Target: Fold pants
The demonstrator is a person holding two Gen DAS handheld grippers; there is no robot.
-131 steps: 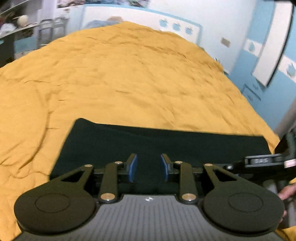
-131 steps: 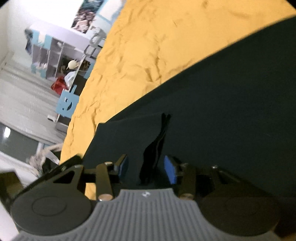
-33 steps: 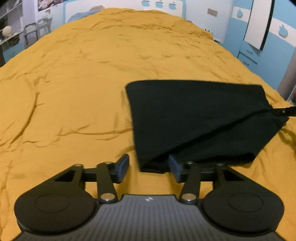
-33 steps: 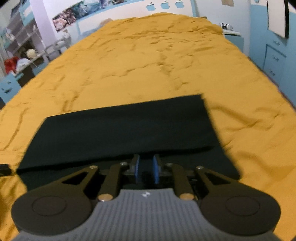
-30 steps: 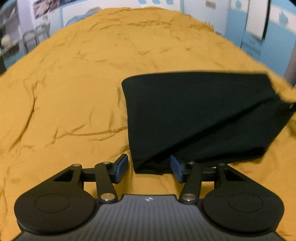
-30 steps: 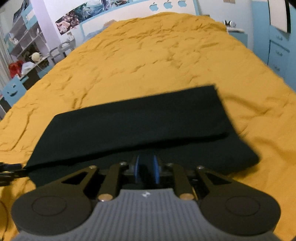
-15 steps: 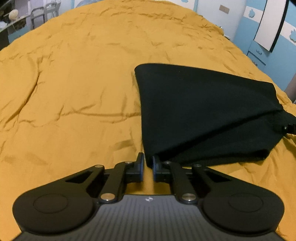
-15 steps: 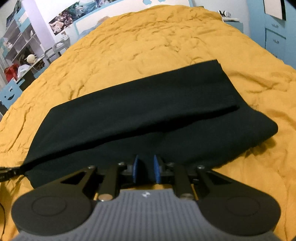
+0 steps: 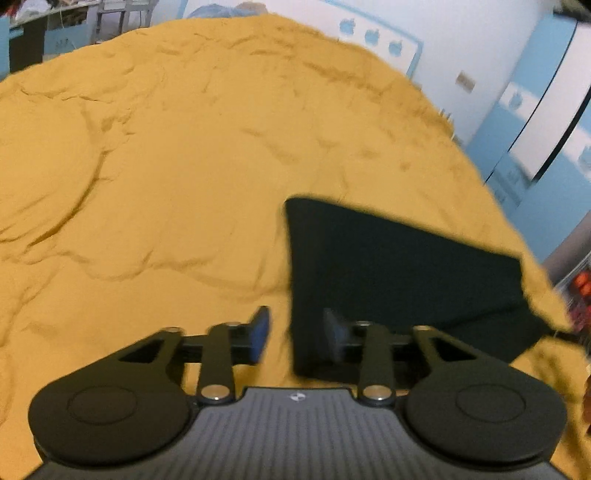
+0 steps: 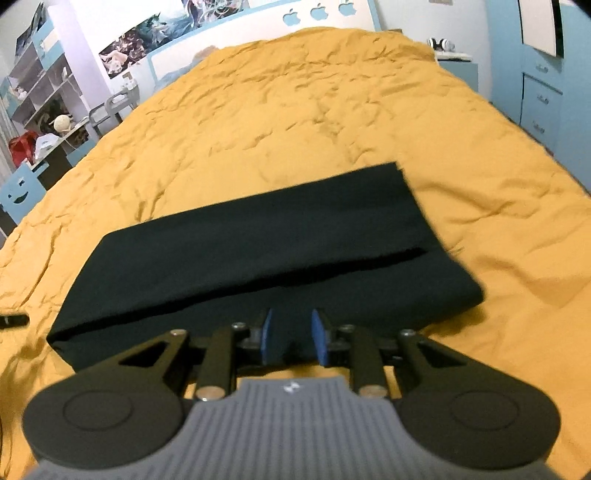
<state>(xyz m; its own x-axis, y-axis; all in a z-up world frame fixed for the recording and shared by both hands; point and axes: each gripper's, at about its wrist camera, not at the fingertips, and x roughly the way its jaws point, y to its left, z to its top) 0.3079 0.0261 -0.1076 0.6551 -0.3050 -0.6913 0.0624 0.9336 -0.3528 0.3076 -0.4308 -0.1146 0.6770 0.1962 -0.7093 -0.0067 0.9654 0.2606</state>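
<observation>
The black pants (image 10: 258,240) lie folded into a long band across the mustard bedspread (image 10: 332,110). In the right wrist view my right gripper (image 10: 293,336) sits low over their near edge. Its jaws are opening, dark cloth shows in the gap, and the blue pads (image 10: 319,338) do not press on it. In the left wrist view the pants (image 9: 388,277) reach off to the right. My left gripper (image 9: 297,338) is at their near left corner with its jaws opening. The corner lies slack between the fingers, by the right pad (image 9: 334,339).
The bedspread (image 9: 166,184) runs wide and wrinkled to the left and far side of the pants. Blue cabinets (image 10: 546,92) stand along the right of the bed. Shelves and a cluttered desk (image 10: 40,110) stand at the left. A white headboard (image 10: 314,13) closes the far end.
The left gripper, shut on the pants' corner half a second ago, has opened, lifted and rolled. The right jaws have widened off the near edge. The pants have settled flatter.
</observation>
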